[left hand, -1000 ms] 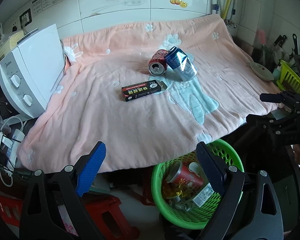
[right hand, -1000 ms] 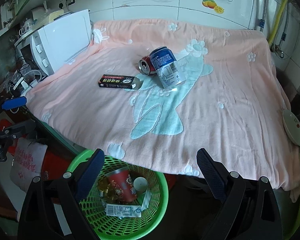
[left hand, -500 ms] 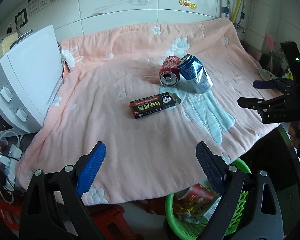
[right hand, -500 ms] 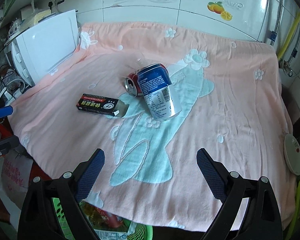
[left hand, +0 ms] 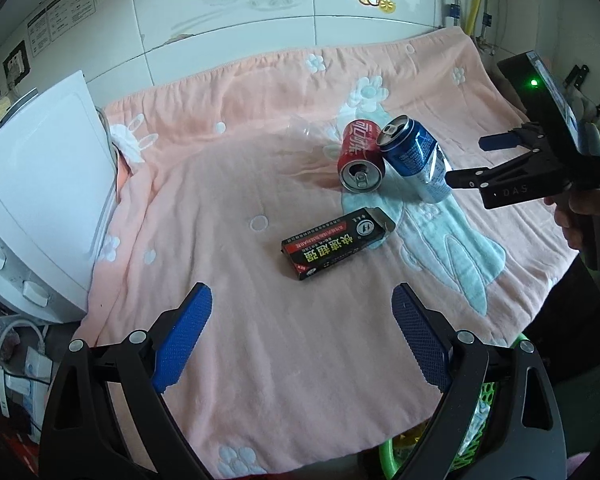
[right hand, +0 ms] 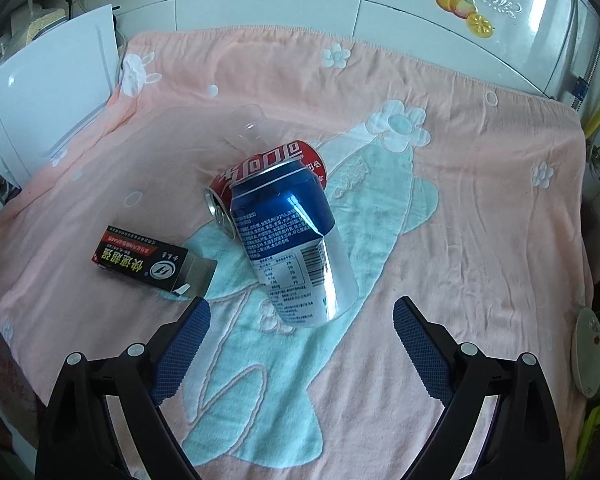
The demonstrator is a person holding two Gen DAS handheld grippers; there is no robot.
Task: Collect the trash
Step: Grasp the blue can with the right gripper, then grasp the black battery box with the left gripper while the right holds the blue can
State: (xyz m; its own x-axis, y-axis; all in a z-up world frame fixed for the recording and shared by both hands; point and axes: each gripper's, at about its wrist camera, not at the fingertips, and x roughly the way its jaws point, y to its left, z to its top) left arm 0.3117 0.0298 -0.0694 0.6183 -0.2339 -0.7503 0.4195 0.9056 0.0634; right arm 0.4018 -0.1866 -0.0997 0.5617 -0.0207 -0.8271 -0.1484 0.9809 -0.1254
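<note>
Across the whole work surface lies a pink blanket (left hand: 228,208) with white flowers and a pale blue figure, spread up to a tiled wall (left hand: 260,20) with fruit decals. At its left edge stands a white appliance (left hand: 40,208) with round knobs, touching the blanket's side. Below the blanket's near edge, at the bottom right of the left wrist view, the rim of a green basket (left hand: 388,460) shows, mostly hidden behind the gripper frame.

The trash lies near the blanket's middle. A dented blue can (right hand: 292,240) lies on its side over the blue figure, its open end toward the wall, and leans against a red can (right hand: 296,158), also on its side, just behind it. A black carton (right hand: 148,262) with red and yellow print lies flat just to the left of the cans, apart from them, one end flap open. A clear plastic cup (right hand: 252,124) lies behind the red can, faint against the cloth.

The left gripper (left hand: 300,340) hangs over the near part of the blanket, jaws spread wide with nothing between them, the carton ahead of it. The right gripper (right hand: 300,340) is held by a hand (left hand: 592,216) at the right; its jaws also stand wide apart and empty, with the blue can just ahead of the fingertips, not touched
</note>
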